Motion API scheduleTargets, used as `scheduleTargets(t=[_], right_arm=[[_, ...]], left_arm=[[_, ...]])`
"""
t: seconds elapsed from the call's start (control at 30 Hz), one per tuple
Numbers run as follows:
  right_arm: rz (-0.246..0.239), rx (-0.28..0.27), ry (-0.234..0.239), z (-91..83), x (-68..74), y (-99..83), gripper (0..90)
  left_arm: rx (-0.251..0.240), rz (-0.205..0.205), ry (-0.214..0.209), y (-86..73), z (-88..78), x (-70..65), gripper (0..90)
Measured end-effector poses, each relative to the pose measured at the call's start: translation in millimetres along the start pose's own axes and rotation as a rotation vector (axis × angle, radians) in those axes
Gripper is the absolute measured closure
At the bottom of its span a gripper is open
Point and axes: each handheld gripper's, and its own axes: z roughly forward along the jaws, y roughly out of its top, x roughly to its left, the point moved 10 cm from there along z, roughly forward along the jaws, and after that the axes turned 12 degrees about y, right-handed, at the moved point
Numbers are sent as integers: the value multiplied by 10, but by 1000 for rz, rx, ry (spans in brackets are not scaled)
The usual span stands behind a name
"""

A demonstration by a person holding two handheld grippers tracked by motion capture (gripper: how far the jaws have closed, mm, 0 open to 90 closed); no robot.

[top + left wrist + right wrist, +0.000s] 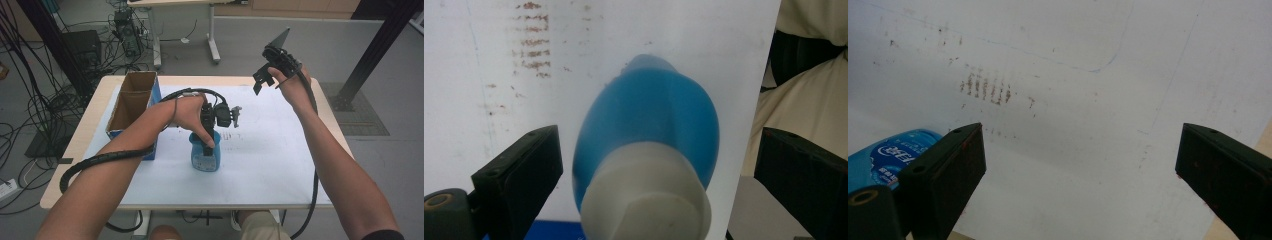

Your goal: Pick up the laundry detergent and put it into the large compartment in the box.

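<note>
A blue bottle (205,156) with a white cap stands upright on the white sheet (270,150) near the table's middle. My left gripper (210,135) hangs right above it and points down. In the left gripper view the white cap (649,197) and blue body (659,115) sit between the jaws of the left gripper (661,150), which is open, with a gap on each side. My right gripper (262,80) is raised over the far right of the table. It (1078,145) is open with nothing between the jaws, and the bottle (893,155) shows at its lower left.
An open cardboard box (131,107) with blue sides stands along the left of the table, close to my left forearm. Faint brown marks (988,90) stain the sheet. Cables and table legs lie on the floor beyond the far edge.
</note>
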Motion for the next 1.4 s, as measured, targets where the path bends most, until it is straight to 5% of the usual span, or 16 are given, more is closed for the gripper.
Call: scheduleTargets(t=[1.4], right_arm=[[1, -4, 8, 5, -29, -1, 59]], left_arm=[[-2, -7, 7, -33, 112, -21, 60]])
